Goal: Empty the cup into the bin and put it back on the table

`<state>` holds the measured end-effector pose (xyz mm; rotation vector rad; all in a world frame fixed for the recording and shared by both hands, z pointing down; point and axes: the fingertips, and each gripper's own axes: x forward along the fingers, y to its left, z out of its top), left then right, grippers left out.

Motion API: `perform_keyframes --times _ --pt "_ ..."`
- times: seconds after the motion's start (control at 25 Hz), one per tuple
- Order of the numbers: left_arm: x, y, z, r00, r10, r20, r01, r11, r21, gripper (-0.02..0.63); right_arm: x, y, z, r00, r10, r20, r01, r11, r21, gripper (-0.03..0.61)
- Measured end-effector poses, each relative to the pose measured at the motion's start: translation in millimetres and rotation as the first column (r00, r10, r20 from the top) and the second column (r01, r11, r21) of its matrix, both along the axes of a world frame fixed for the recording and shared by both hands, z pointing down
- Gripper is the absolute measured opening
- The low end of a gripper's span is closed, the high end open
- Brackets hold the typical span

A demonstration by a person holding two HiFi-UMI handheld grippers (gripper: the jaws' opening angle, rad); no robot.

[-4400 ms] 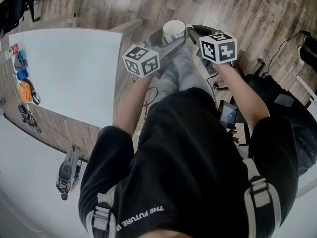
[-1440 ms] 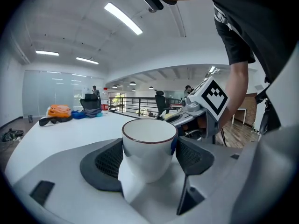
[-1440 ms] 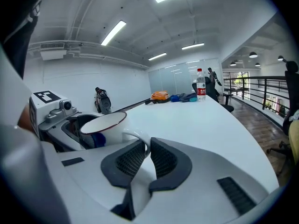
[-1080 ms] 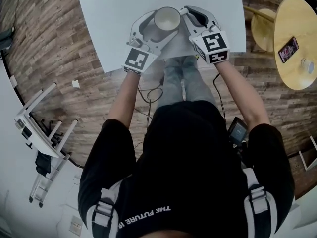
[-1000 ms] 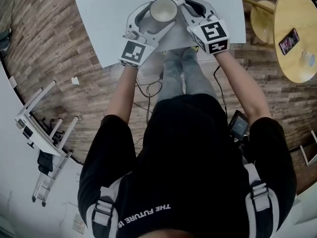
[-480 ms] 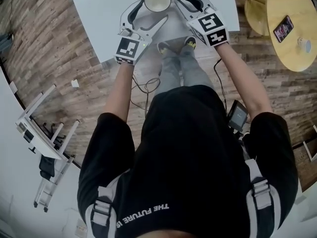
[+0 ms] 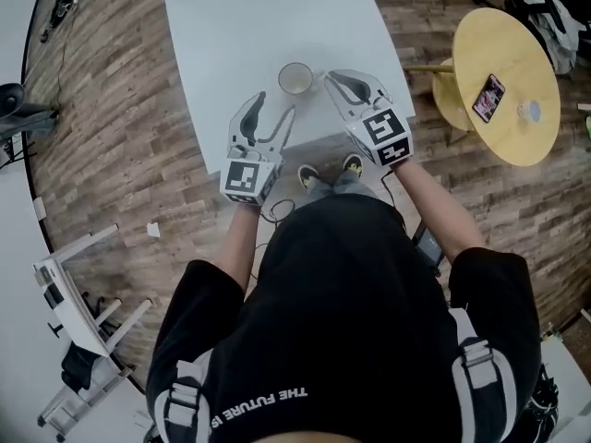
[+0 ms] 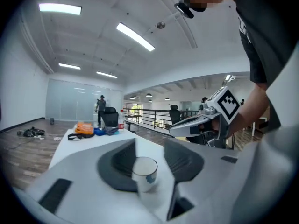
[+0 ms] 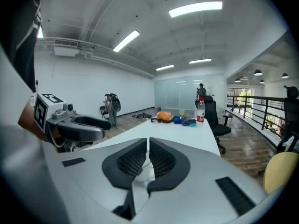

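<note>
Left tool (image 7: 277,107), jaws closing empty, faces cup (image 7: 295,78) standing on table (image 7: 277,26).

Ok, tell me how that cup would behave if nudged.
The cup looks like empty thin paper: probably light, easily crushed. Upright on the smooth white table, it would likely slide or tip.

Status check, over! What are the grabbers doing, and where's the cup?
Left gripper empty, jaws closing. Right gripper shut, empty. Cup upright on table. Nothing in the way.
</note>
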<state>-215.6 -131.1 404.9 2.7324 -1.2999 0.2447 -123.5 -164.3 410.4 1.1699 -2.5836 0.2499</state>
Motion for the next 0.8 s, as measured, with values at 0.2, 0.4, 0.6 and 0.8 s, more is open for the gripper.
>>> perform_keyframes --times 0.2,0.4,0.6,0.8 --pt "14 11 -70 0.992 -0.104 -0.069 0.106 0.994 0.033 0.021 -2 20 -72 0.992 0.029 0.127 -0.036 0.998 0.056 0.017" --pt "19 10 -104 0.991 -0.102 -0.081 0.109 0.99 0.088 0.021 -19 26 -98 0.989 0.007 0.148 -0.022 0.994 0.103 0.017" --pt "12 14 -106 0.991 -0.107 -0.082 0.114 0.99 0.088 0.021 -30 30 -100 0.991 0.003 0.132 -0.018 0.994 0.109 0.017" --pt "9 13 -104 0.99 -0.11 -0.086 0.118 0.989 0.086 0.021 -34 28 -97 0.992 0.001 0.128 -0.015 0.994 0.111 0.017"
